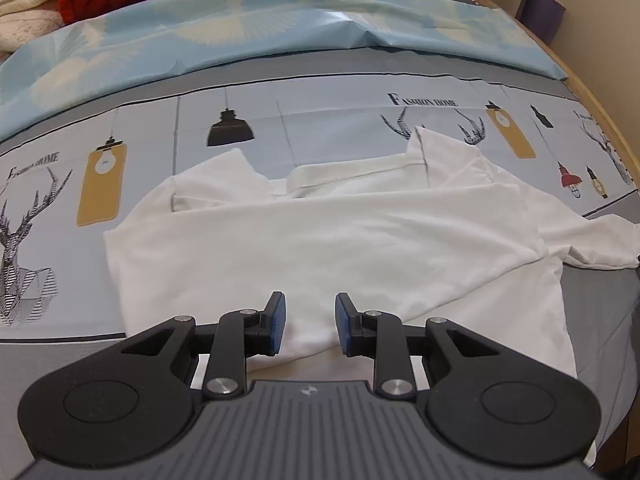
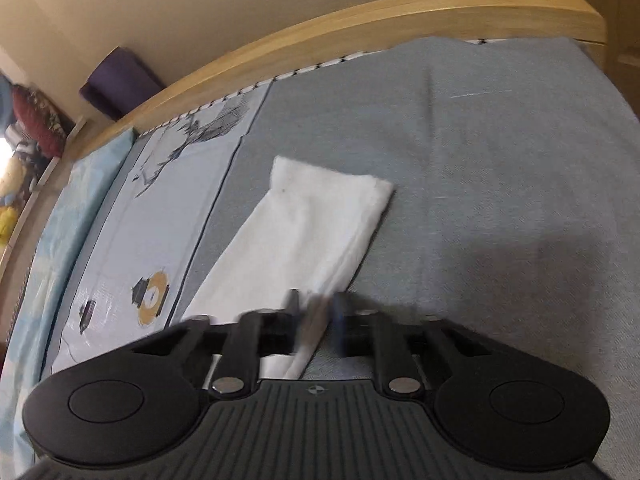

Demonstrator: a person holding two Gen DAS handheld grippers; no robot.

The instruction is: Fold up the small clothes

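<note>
The white shirt point(image 1: 320, 240) is spread on the printed bedsheet point(image 1: 280, 120), collar toward the far edge, so that folds can be laid flat, its near hem framed by the parted left gripper point(image 1: 310, 326), while the right gripper point(image 2: 316, 320), blurred, appears clamped on a sleeve point(image 2: 316, 216).

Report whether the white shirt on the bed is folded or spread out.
Partly folded. The white shirt has one side turned over its body, collar showing at the top, while a sleeve lies stretched out on the bedspread.
</note>
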